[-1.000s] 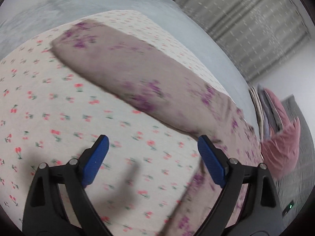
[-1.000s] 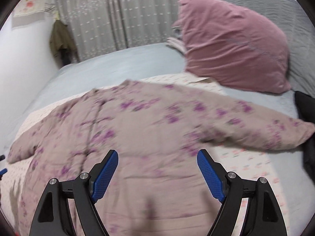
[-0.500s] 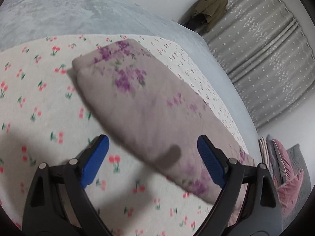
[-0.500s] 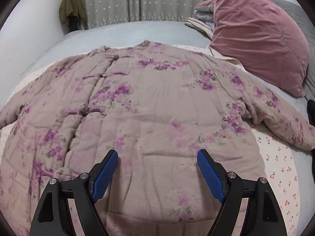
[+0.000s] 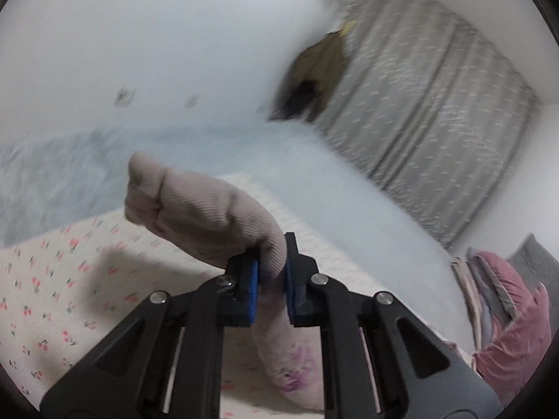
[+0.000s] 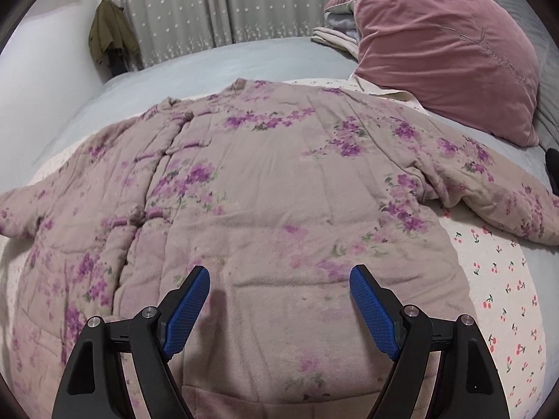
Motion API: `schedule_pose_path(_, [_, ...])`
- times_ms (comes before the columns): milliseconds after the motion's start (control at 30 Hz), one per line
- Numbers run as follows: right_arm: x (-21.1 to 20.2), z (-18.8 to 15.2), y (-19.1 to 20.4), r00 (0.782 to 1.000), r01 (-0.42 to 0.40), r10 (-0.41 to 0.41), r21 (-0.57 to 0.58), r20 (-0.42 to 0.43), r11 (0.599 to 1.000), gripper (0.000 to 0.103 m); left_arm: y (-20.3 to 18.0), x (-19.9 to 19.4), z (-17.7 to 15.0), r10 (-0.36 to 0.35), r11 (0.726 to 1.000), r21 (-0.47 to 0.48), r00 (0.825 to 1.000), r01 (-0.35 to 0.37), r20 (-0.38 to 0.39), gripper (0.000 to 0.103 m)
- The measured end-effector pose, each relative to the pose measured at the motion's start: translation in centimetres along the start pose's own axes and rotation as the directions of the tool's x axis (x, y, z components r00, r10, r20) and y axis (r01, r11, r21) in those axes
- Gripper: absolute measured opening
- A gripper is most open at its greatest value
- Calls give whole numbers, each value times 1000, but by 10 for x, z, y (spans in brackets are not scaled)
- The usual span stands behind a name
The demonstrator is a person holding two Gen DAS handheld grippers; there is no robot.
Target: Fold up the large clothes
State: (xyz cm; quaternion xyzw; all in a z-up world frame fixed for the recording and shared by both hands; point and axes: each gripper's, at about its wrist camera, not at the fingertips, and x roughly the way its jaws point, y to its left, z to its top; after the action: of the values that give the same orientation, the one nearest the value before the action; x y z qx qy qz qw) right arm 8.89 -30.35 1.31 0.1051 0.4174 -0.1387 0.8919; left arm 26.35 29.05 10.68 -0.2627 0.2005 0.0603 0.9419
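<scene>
**Left gripper clamped on jacket sleeve; right gripper open above the hem**

The padded jacket point(image 6: 279, 188), pale mauve with purple flower print, lies spread front-up on a cherry-print sheet point(image 6: 499, 279) that covers part of the bed point(image 6: 216, 63). Its collar points toward the curtain point(image 6: 216, 3); its knot-button placket runs down the left half in the right wrist view. One sleeve stretches out to the right, its end resting near the pink pillow point(image 6: 443, 45) but apart from it.

The left gripper point(image 5: 271, 281) is closed tight on the other sleeve point(image 5: 209, 216). The blue pads point(image 5: 249, 291) pinch the cloth a little back from the cuff, and the cuff end stands up and to the left, lifted clear of the sheet. The rest of that sleeve hangs down between the gripper's arms toward the sheet. This view is blurred in its upper part.

The right gripper point(image 6: 279, 291) is spread wide, with nothing between its blue pads point(image 6: 375, 314). It hovers over the lower middle of the jacket, near the hem; whether it touches the cloth cannot be told.

A green coat point(image 6: 110, 35) hangs by the wall beside the curtain. Folded bedding point(image 6: 335, 33) is stacked behind the pillow.
</scene>
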Motion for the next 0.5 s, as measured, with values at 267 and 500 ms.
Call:
schedule_pose_path(267, [-17,4,-7,998,-44,42,28,44,999,84,-143,-62,-10,-252,943,231,968,240,22,14])
schedule_pose_path(500, [-21,6,-13,997,-60,57,52,50,997,84,-228,-64,-57,-373,863,311,917,399,-141,14])
